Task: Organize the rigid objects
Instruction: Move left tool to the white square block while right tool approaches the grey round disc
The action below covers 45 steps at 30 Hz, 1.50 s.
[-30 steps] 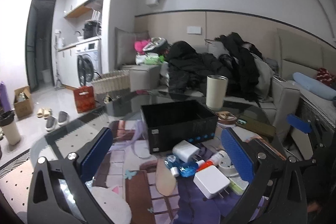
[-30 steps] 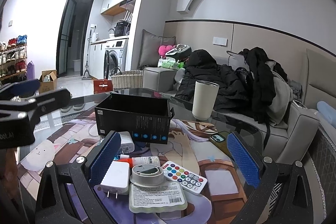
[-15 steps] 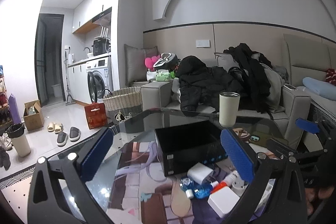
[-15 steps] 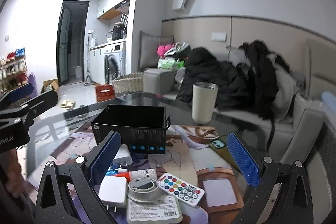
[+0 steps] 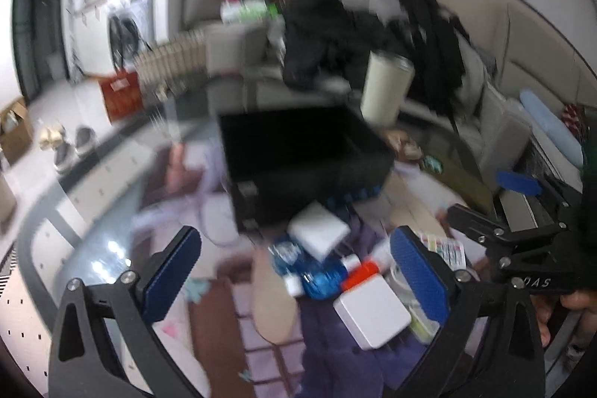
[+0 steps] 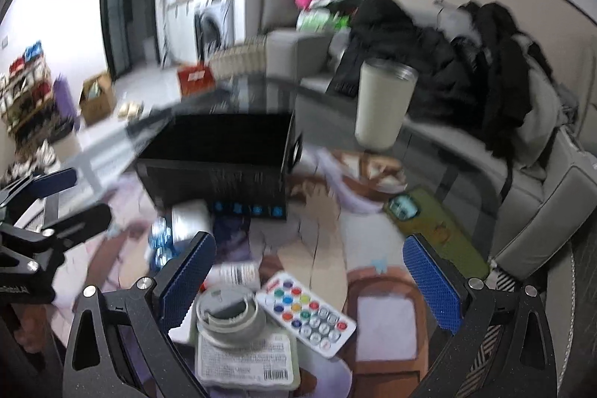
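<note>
An open black box (image 5: 298,159) (image 6: 220,152) stands on the glass table. In front of it lies a heap: two white chargers (image 5: 319,230) (image 5: 371,310), a blue bottle (image 5: 321,276), a red-capped tube (image 5: 360,273). The right wrist view shows a round grey tin (image 6: 229,312) on a flat labelled pack (image 6: 246,357), a white remote with coloured buttons (image 6: 308,310) and a white tube (image 6: 235,273). My left gripper (image 5: 294,282) is open and empty above the heap. My right gripper (image 6: 309,278) is open and empty above the remote. Both views are blurred.
A cream tumbler (image 5: 388,88) (image 6: 382,103) stands behind the box. A phone on a green pad (image 6: 405,206) lies right. The table's printed mat (image 6: 324,230) lies under everything. A sofa with dark coats (image 6: 429,62) is behind; the table's edge (image 5: 41,215) curves left.
Both grippers have tilted down and dropped closer to the heap of objects. The jaws stay open and nothing was taken hold of.
</note>
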{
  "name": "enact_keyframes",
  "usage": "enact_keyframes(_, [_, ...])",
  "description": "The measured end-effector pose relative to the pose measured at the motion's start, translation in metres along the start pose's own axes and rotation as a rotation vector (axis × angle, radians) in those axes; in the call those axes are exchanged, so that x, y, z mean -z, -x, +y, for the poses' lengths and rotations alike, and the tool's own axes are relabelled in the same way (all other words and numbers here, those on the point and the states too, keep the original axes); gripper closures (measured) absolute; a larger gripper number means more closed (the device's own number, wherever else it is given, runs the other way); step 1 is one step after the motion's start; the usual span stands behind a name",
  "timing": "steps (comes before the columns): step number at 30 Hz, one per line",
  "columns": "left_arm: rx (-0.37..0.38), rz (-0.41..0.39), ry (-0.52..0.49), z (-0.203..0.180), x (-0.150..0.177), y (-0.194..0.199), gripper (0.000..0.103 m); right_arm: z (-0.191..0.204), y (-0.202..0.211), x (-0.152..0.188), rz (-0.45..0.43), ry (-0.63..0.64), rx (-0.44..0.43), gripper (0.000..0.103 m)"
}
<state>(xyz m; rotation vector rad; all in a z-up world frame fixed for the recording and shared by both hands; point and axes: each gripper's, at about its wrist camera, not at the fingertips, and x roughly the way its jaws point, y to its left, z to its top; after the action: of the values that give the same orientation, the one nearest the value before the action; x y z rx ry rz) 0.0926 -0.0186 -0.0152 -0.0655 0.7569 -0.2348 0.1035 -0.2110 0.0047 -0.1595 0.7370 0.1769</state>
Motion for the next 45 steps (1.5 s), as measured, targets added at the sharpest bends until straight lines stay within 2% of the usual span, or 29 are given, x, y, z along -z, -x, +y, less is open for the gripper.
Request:
enact_keyframes(5, [0.055,0.135,-0.012,-0.015,0.012,-0.024,0.004,0.006,-0.014,0.014,0.068,0.040,-0.025,0.003])
enact_keyframes(11, [0.058,0.215,-0.050,-0.033,0.022,-0.039,0.004,0.001,-0.026,0.025,0.142,0.045,-0.036,0.009])
enact_keyframes(14, [0.048,0.233,-0.062,-0.035,0.024,-0.045,0.004,0.001,-0.027,0.028,0.158,0.058,-0.034,0.013])
enact_keyframes(20, [0.051,0.275,-0.086,-0.038,0.027,-0.052,0.004,-0.006,-0.032,0.031,0.194,0.029,-0.060,0.013])
enact_keyframes(23, [0.064,0.296,-0.074,-0.036,0.027,-0.056,0.011,-0.004,-0.033,0.032,0.195,0.036,-0.049,0.013])
enact_keyframes(26, [0.074,0.295,-0.076,-0.035,0.029,-0.056,0.011,-0.001,-0.033,0.033,0.194,0.044,-0.054,0.013])
enact_keyframes(32, [0.110,0.306,-0.056,-0.028,0.029,-0.053,0.021,0.004,-0.034,0.031,0.198,0.049,-0.071,0.013])
enact_keyframes(37, [0.105,0.305,-0.037,-0.018,0.030,-0.051,0.021,0.005,-0.037,0.030,0.209,0.036,-0.098,0.013])
enact_keyframes(39, [0.128,0.316,-0.036,-0.019,0.031,-0.050,0.022,0.003,-0.038,0.030,0.218,0.021,-0.108,0.013])
enact_keyframes(45, [0.159,0.329,-0.055,-0.033,0.032,-0.053,0.022,-0.007,-0.032,0.025,0.181,-0.001,-0.081,0.013])
